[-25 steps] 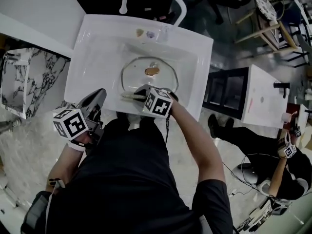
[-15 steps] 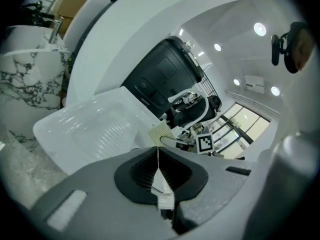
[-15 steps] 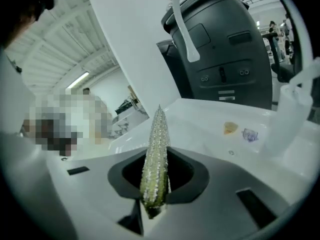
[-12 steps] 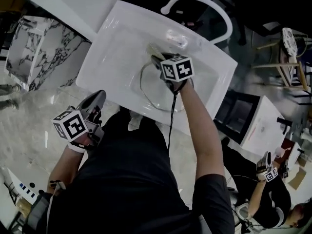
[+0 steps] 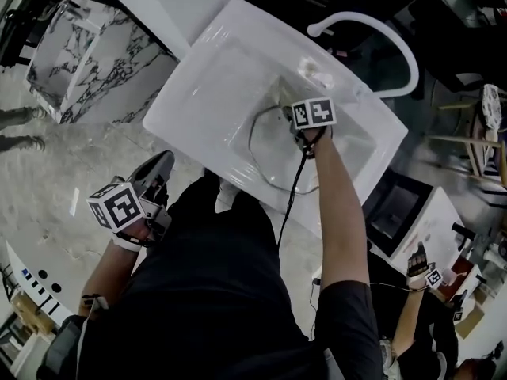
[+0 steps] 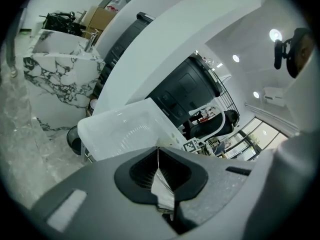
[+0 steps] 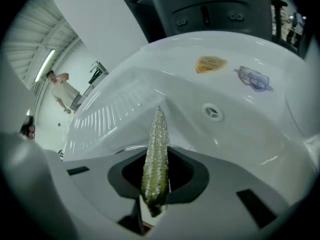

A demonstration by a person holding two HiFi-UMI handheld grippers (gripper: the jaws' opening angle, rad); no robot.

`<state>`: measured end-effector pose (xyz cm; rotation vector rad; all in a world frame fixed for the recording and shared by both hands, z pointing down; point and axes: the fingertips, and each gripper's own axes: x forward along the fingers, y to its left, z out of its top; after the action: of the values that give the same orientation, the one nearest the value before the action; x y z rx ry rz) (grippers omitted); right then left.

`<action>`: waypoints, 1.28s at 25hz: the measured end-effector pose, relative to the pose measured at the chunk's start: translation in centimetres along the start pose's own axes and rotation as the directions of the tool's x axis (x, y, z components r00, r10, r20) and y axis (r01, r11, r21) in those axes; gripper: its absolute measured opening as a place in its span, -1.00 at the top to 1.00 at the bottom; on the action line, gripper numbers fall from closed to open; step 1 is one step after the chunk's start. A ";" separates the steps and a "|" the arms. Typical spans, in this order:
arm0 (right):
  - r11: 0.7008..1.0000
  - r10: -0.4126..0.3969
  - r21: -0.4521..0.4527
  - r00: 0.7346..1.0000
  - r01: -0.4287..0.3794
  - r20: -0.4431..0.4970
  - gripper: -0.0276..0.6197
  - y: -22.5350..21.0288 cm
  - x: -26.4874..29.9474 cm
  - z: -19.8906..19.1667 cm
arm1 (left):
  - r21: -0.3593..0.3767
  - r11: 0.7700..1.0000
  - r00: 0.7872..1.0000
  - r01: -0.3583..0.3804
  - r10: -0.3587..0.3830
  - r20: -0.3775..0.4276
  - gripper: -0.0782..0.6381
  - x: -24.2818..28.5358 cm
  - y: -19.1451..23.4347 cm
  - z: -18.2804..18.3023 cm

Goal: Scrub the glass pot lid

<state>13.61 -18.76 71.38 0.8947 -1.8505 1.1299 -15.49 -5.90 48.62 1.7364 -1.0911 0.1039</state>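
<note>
Clamping a green scouring pad (image 7: 156, 159), the right gripper (image 7: 159, 109) hangs over the glass pot lid (image 5: 269, 153), centre frame in the sink (image 5: 198, 93). The left gripper (image 6: 158, 151) at lower left is closed on nothing, so the unsteadied lid could skid.

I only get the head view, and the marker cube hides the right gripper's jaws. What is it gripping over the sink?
Observer: The right gripper view shows the right gripper clamped on a green scrub sponge, held edge-on.
Operator: Is the sponge's tip over the drain?
Observer: No. The drain lies uncovered, ahead and to the right of the tip.
Operator: And the left gripper?
Observer: The left gripper has its jaws together and faces the sink from the side.
</note>
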 end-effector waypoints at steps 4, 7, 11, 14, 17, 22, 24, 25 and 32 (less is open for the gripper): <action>0.996 0.011 0.084 0.997 -0.017 0.072 0.71 -1.2 -1.0 0.0 | 0.031 0.999 0.999 0.029 -0.028 -0.033 0.78 1.5 -1.5 -0.2; 0.995 0.014 0.099 0.996 -0.022 0.089 0.71 -1.3 -1.0 0.4 | 0.048 0.998 0.998 0.040 -0.037 -0.055 0.78 2.3 -2.2 -0.1; 0.997 -0.037 0.066 0.999 0.035 0.037 0.71 -3.5 -1.3 -0.6 | 0.066 0.997 0.996 0.042 -0.037 -0.081 0.78 3.0 -2.9 -0.7; 0.997 -0.067 0.041 0.998 0.068 -0.017 0.71 -5.3 -1.6 -2.0 | 0.068 0.997 0.996 0.042 -0.036 -0.085 0.78 3.1 -3.2 -0.9; 0.993 -0.062 0.102 0.998 0.062 0.000 0.71 -6.5 -2.3 -3.2 | 0.061 0.997 0.996 0.038 -0.033 -0.085 0.78 2.9 -3.0 -0.9; 0.973 -0.110 0.209 0.993 0.100 0.033 0.71 -8.8 -4.1 -6.0 | 0.049 0.997 0.993 0.052 -0.047 -0.106 0.78 3.3 -3.0 -1.2; 0.960 -0.129 0.260 0.989 0.107 0.069 0.71 -9.2 -4.9 -6.9 | 0.058 0.996 0.991 0.069 -0.061 -0.119 0.78 3.8 -3.5 -1.3; 0.951 -0.145 0.287 0.985 0.114 0.089 0.71 -9.4 -5.4 -7.4 | 0.065 0.995 0.989 0.081 -0.072 -0.127 0.78 4.2 -3.9 -1.3; 0.862 -0.351 0.422 0.931 0.281 0.097 0.71 -10.1 -9.2 -12.4 | 0.127 0.974 0.964 0.187 -0.157 -0.217 0.78 6.7 -7.4 -1.9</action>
<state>29.56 -9.47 70.90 1.5170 -1.5398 1.2724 -5.61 -8.16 47.87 1.8984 -0.7939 0.2550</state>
